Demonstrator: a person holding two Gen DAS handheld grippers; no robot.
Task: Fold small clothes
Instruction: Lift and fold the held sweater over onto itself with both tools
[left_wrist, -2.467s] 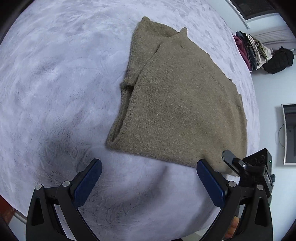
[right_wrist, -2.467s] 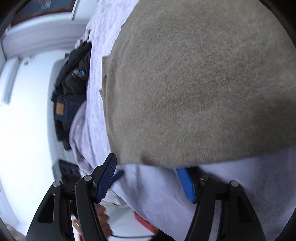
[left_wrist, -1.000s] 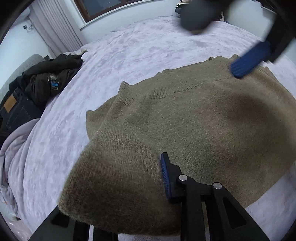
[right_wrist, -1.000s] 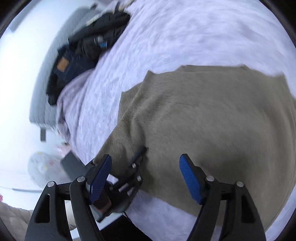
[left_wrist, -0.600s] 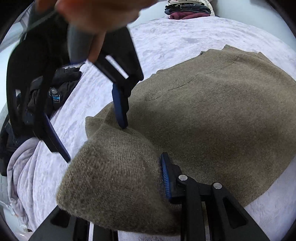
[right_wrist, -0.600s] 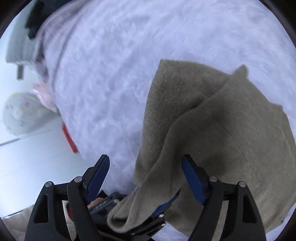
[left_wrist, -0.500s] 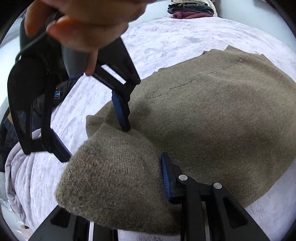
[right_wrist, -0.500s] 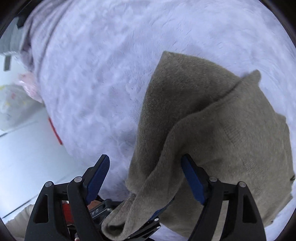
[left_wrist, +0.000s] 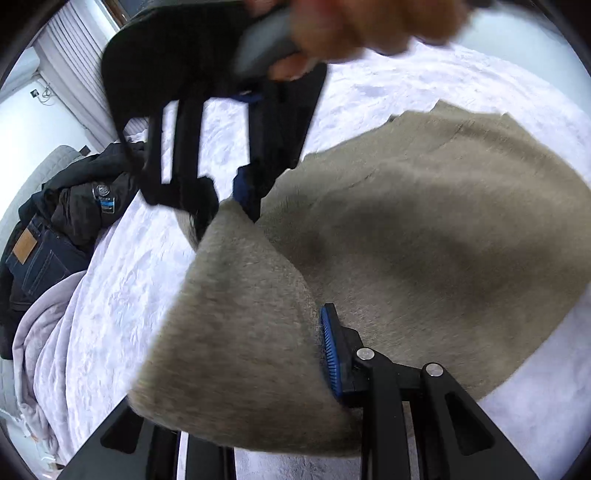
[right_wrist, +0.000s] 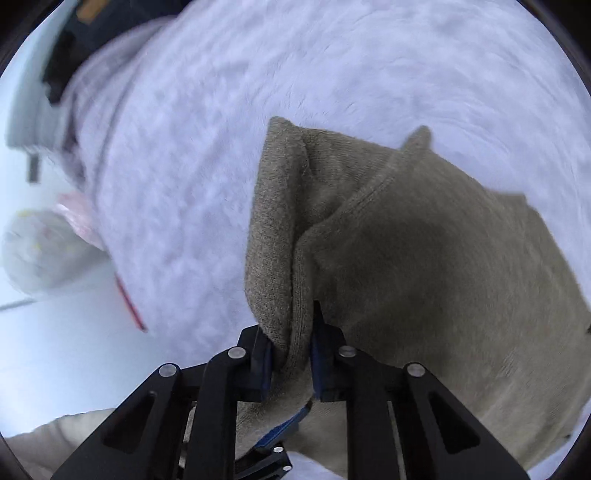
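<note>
The sweater (left_wrist: 424, 236) lies on the bed (left_wrist: 388, 92), most of it flat on the pale lilac cover, its near edge lifted in a fold. The right gripper (right_wrist: 290, 354) has its jaws pressed together on that fold, knit bunched between the blue pads (right_wrist: 317, 354). In the left wrist view the right gripper (left_wrist: 225, 201) comes down from above, a hand (left_wrist: 354, 26) on its grip, and bites the top of the raised flap.

The left gripper (left_wrist: 258, 373) sits at the lower end of the same flap. Its right blue pad (left_wrist: 330, 354) presses against the knit, while the other finger is hidden under the cloth, so whether these jaws are clamped cannot be told.

At the far left edge of the bed lies a heap of dark clothes (left_wrist: 74, 206), jeans with a tan patch among them, beside a rumpled lilac blanket (left_wrist: 40, 332). In the right wrist view, a pale bag (right_wrist: 44, 251) sits on the floor off the bed.
</note>
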